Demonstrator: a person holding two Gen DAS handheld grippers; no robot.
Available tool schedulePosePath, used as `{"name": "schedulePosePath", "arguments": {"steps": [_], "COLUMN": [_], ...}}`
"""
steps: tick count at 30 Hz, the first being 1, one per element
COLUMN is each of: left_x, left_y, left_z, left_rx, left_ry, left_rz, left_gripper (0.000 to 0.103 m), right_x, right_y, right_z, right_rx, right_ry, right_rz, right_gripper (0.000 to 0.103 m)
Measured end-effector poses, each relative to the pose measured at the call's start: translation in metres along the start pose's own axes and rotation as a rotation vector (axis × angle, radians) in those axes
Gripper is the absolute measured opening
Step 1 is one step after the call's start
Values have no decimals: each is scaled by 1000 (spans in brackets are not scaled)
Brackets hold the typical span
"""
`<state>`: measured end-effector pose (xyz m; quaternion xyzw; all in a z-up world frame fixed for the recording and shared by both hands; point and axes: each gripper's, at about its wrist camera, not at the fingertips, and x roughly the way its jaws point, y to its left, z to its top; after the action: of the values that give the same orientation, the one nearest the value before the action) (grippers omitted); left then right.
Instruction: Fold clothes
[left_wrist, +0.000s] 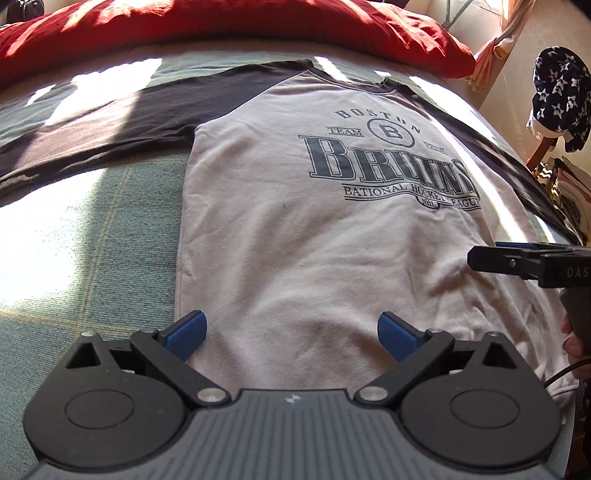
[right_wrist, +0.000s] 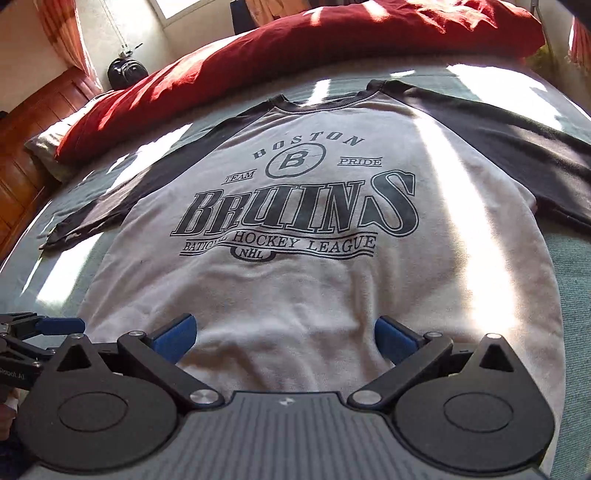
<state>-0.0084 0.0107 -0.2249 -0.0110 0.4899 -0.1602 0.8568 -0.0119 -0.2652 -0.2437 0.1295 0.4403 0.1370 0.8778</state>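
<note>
White cotton Bruins shirt with dark raglan sleeves lies flat, print up, on the pale green checked bed. Left tongs spread wide over its hem; right tongs likewise apart, empty. Red pillow beyond the collar.
</note>
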Motion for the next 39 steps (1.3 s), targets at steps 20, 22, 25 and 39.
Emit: {"name": "schedulePosePath", "arguments": {"steps": [20,22,25,39], "left_x": [-18,-16,-8,-40], "left_y": [-26,-27,-26,-26], "left_z": [10,10,2,-12], "left_rx": [64,58,39,107], "left_ry": [-48,-51,-27,-60], "left_rz": [-26,-45,-76,-90], "left_gripper": [99,99,99,99], "right_x": [7,-5,-5,-47], "right_y": [-2,-6,-16,24], "right_z": [20,17,5,-45], "right_rx": [-47,-12,57,-88], "right_ry": [43,6,51,-82], "right_rz": [-61,-49,-5,201], "right_gripper": [103,103,103,103]}}
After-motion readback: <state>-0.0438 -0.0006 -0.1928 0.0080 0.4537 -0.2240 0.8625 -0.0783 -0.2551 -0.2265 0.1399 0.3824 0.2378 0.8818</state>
